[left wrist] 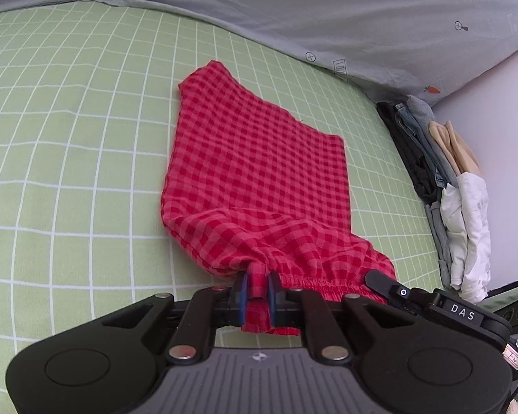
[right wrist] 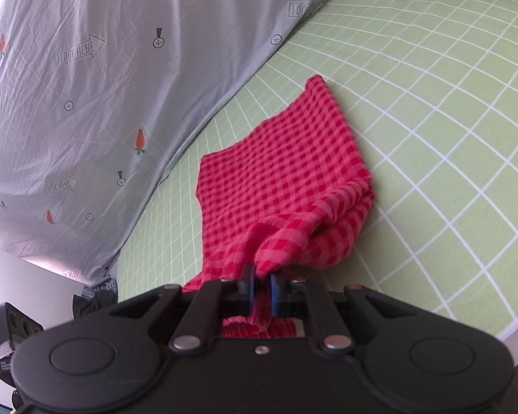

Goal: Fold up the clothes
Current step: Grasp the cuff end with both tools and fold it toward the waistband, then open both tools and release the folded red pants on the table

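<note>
A pair of red checked shorts lies on the green grid bedsheet, legs pointing away from me. My left gripper is shut on the elastic waistband at its left end. The right gripper's finger shows at the waistband's right end in the left wrist view. In the right wrist view my right gripper is shut on the bunched waistband of the shorts, which is lifted a little off the sheet.
A grey printed quilt lies along the far side of the bed, also in the right wrist view. A row of folded clothes sits at the bed's right edge by the wall. A dark device stands at lower left.
</note>
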Tool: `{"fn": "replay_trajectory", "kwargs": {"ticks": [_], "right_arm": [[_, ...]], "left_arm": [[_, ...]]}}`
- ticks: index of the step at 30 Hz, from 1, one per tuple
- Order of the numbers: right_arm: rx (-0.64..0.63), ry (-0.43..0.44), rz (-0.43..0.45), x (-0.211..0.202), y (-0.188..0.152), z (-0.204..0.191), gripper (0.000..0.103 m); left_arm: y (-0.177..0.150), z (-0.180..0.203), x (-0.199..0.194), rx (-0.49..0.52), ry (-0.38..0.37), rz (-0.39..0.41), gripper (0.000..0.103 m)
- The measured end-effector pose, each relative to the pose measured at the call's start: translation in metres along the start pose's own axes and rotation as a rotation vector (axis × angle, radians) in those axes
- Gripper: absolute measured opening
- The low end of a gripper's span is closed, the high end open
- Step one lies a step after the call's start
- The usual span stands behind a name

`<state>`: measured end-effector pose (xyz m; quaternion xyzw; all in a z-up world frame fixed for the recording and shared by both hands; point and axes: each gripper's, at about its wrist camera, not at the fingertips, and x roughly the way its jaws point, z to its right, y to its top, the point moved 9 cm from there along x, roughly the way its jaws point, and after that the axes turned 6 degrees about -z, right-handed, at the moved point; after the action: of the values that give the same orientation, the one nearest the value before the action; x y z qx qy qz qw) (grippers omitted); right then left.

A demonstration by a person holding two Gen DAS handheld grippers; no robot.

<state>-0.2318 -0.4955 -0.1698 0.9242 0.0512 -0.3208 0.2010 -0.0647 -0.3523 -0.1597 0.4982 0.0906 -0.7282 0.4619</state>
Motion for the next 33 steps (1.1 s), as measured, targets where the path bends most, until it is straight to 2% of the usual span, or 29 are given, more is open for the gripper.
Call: {"fn": "replay_trajectory", "kwargs": {"ticks": [7,13,17,21,26,31,33], "right_arm": [[-0.016,0.070,0.064,0.003,0.049,-0.022,0.009],[-0.020,0.103,0.075,0.019,0.085,-0.030,0.009],[-0.017,0.109,0.069,0.036,0.106,-0.030,0.009],[-0.016,0.066,0.017,0.067,0.117,-0.016,0.009],[0.043,0.008,-0.065,0.110,0.135,0.007,0.009],[0.080,-0.020,-0.093,0.131,0.165,0.010,0.011],[0.105,-0.017,-0.070,0.133,0.177,0.013,0.019]], "left_arm": [[0.047,0.022,-0.015,0.030,0.001,0.110,0.012],[0.087,0.034,-0.014,0.053,0.013,0.172,0.012],[0.103,0.028,0.006,0.032,0.025,0.155,0.012],[0.112,0.014,0.039,0.005,0.053,0.105,0.012],[0.129,-0.009,0.084,-0.057,0.071,0.031,0.012],[0.164,-0.013,0.097,-0.081,0.034,0.054,0.013],[0.178,-0.013,0.101,-0.079,0.025,0.075,0.018]]}}
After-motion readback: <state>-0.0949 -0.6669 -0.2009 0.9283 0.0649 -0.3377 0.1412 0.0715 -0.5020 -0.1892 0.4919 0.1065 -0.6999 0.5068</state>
